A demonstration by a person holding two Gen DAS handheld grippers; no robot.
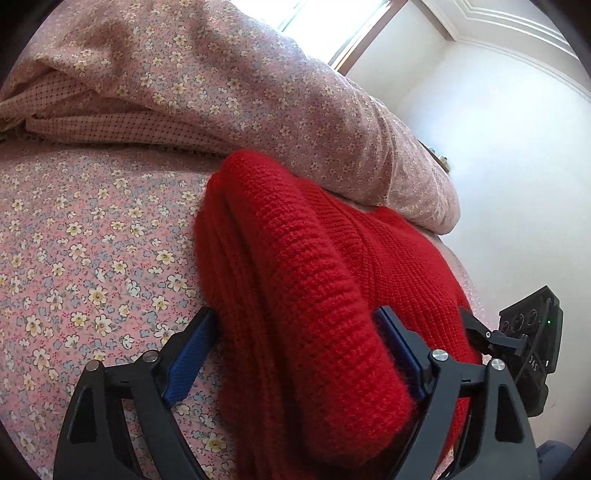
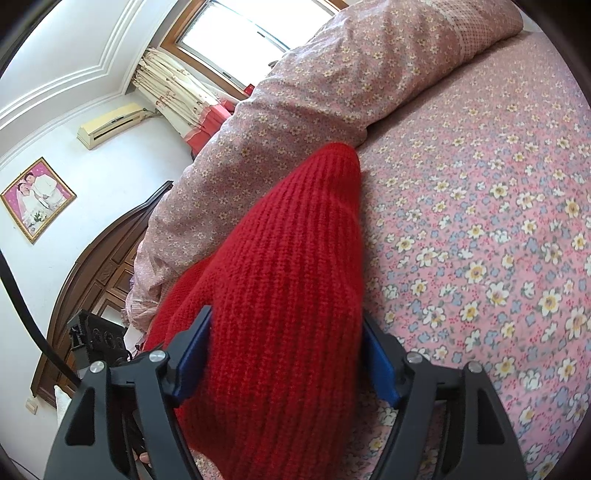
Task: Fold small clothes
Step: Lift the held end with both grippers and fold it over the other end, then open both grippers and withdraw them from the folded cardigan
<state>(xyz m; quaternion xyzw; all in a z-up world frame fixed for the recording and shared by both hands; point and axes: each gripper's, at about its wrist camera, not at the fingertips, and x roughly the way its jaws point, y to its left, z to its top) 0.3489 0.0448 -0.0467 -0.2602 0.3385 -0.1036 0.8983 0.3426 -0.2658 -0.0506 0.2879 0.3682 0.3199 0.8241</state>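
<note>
A red knitted garment (image 1: 317, 280) lies bunched on the floral pink bedsheet (image 1: 92, 251). My left gripper (image 1: 295, 325) is open, its blue-padded jaws standing wide on either side of a thick fold of the knit. In the right wrist view the same red knit (image 2: 288, 266) runs forward between the jaws of my right gripper (image 2: 286, 325), which is also open and straddles the fabric. The right gripper's body (image 1: 532, 343) shows at the right edge of the left wrist view. The left gripper's body (image 2: 99, 339) shows at the lower left of the right wrist view.
A rolled floral quilt (image 1: 236, 85) lies along the far side of the garment, also in the right wrist view (image 2: 295, 110). Beyond are a wooden headboard (image 2: 99, 266), a white wall with a framed photo (image 2: 37, 199), an air conditioner (image 2: 110, 123) and a curtained window (image 2: 236, 33).
</note>
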